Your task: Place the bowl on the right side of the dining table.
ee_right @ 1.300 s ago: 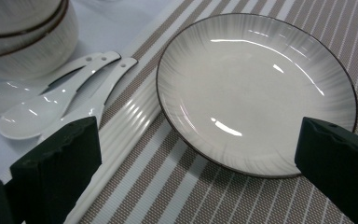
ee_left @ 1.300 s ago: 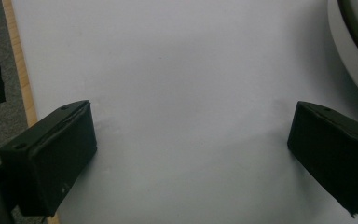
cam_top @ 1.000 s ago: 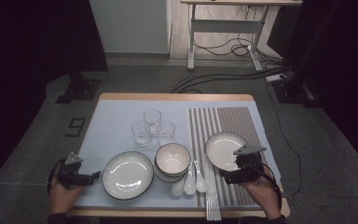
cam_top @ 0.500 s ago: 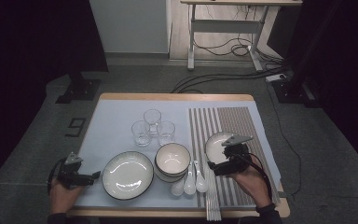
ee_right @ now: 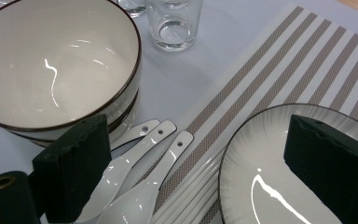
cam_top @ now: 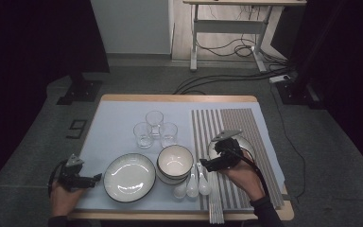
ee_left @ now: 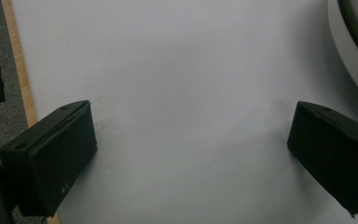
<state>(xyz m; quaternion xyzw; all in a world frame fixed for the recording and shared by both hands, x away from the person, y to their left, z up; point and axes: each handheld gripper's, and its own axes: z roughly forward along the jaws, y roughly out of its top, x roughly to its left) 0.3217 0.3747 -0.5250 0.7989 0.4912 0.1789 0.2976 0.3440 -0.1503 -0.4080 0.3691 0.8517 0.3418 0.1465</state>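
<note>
My right gripper (cam_top: 204,165) hovers low over the striped mat's left edge, pointing left at three white spoons (cam_top: 191,187) beside the stacked bowls (cam_top: 175,161). In the right gripper view its jaws (ee_right: 198,135) stand open; they have just been closing a little, with nothing pinched. Below them lie the spoons (ee_right: 140,186) and the rim of a ribbed plate (ee_right: 270,186). That plate (cam_top: 248,146) sits on the mat, partly under my hand. My left gripper (cam_top: 96,178) rests open on the pale cloth, left of the large plate (cam_top: 129,177), whose rim (ee_left: 354,46) shows beyond its jaws (ee_left: 191,140).
Three glasses (cam_top: 154,120) stand behind the bowls (ee_right: 56,70), one glass (ee_right: 175,21) close by. White chopsticks (cam_top: 216,208) lie along the striped mat (cam_top: 246,123) near the front edge. The wooden table rim (cam_top: 179,98) frames the pale cloth (cam_top: 118,123).
My right gripper has moved left, off the ribbed plate on the mat and toward the spoons and bowls. The left gripper has stayed where it was.
</note>
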